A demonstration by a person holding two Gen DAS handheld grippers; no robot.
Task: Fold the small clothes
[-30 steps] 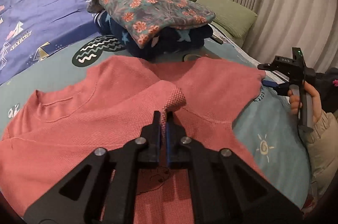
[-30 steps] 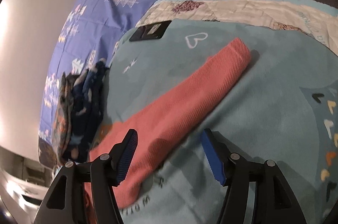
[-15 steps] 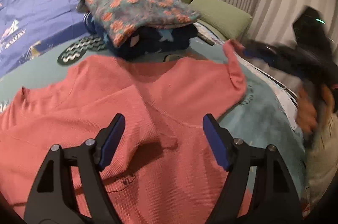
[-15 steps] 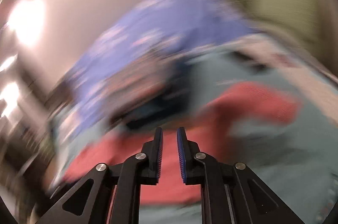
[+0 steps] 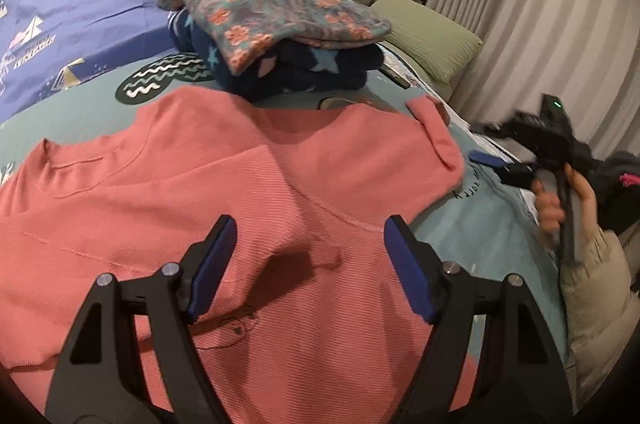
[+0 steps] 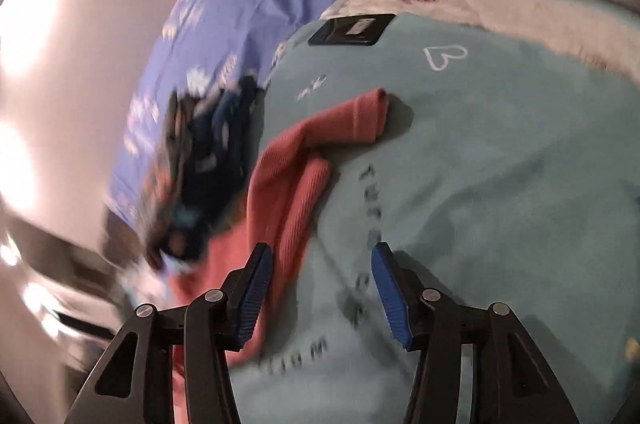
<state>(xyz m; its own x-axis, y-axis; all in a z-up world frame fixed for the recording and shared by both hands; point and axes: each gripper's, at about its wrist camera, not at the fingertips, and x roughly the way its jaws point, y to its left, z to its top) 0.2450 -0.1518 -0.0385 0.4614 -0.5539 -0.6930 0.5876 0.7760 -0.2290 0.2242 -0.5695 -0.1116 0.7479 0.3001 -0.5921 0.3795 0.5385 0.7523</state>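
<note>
Left hand-held gripper (image 5: 308,264) agape over pink shirt (image 5: 224,183); nothing gripped.

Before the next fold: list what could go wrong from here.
1. The sleeve lies bunched and doubled beside the right gripper; folding now may trap creases.
2. A wrinkle puckers the shirt between the open left gripper jaws.
3. The pile sits close behind; it might get nudged.

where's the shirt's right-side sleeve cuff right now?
In the right wrist view the sleeve cuff lies flat on the teal blanket, ahead of the open right gripper, below the black card.
</note>
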